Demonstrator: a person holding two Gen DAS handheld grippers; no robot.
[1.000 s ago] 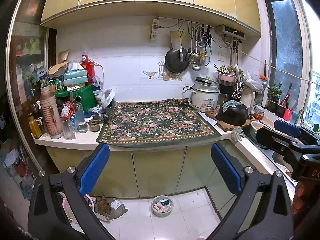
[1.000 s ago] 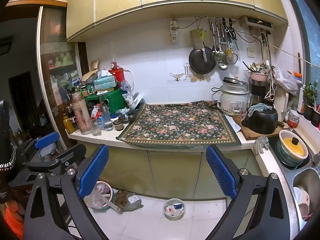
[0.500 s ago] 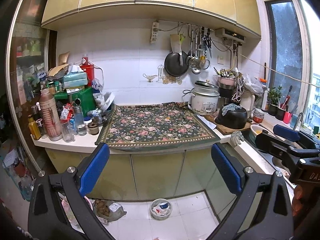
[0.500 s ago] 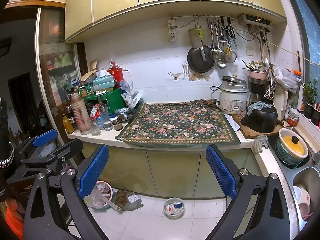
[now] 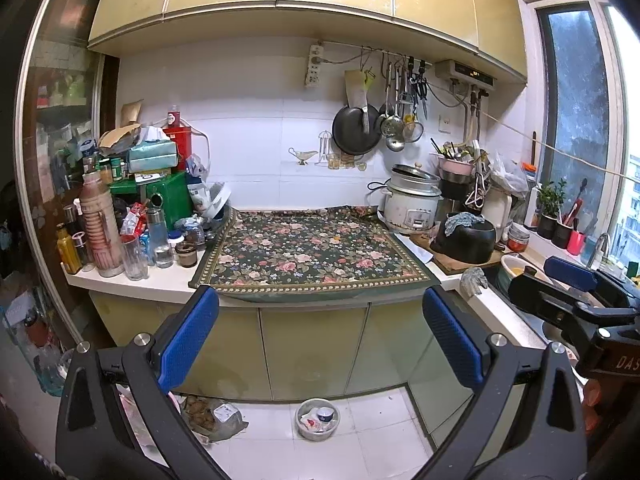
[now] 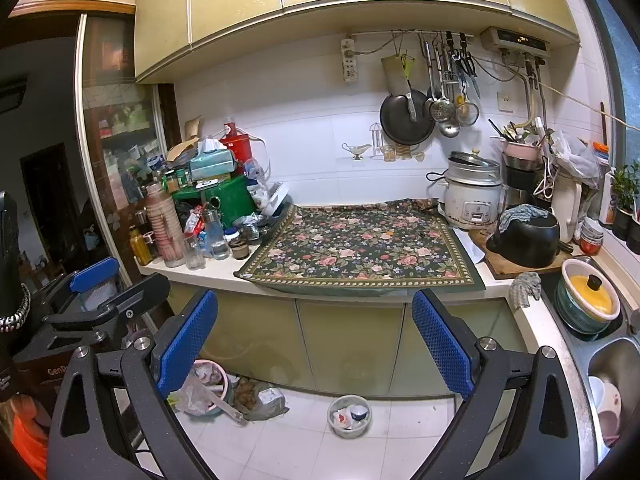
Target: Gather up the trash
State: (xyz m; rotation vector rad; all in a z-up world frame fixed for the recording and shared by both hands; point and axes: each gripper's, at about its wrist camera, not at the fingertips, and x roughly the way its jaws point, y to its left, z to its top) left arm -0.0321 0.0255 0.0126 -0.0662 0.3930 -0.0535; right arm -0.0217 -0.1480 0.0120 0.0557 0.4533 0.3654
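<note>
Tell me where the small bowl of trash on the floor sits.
In both views the small bowl sits on the white floor tiles below the cabinet doors, right of the grey bag.

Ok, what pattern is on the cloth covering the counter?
Floral: pink and cream roses on a dark green cloth with a beige patterned border; clearest in the right wrist view.

Both wrist fisheyes face the kitchen counter from well back, level with its edge. Left view sits further left, right view further right. Both share the dark floral cloth (image 5: pixel 308 254) (image 6: pixel 364 250) and white rice cooker (image 5: pixel 412 204) (image 6: pixel 472 196).
</note>
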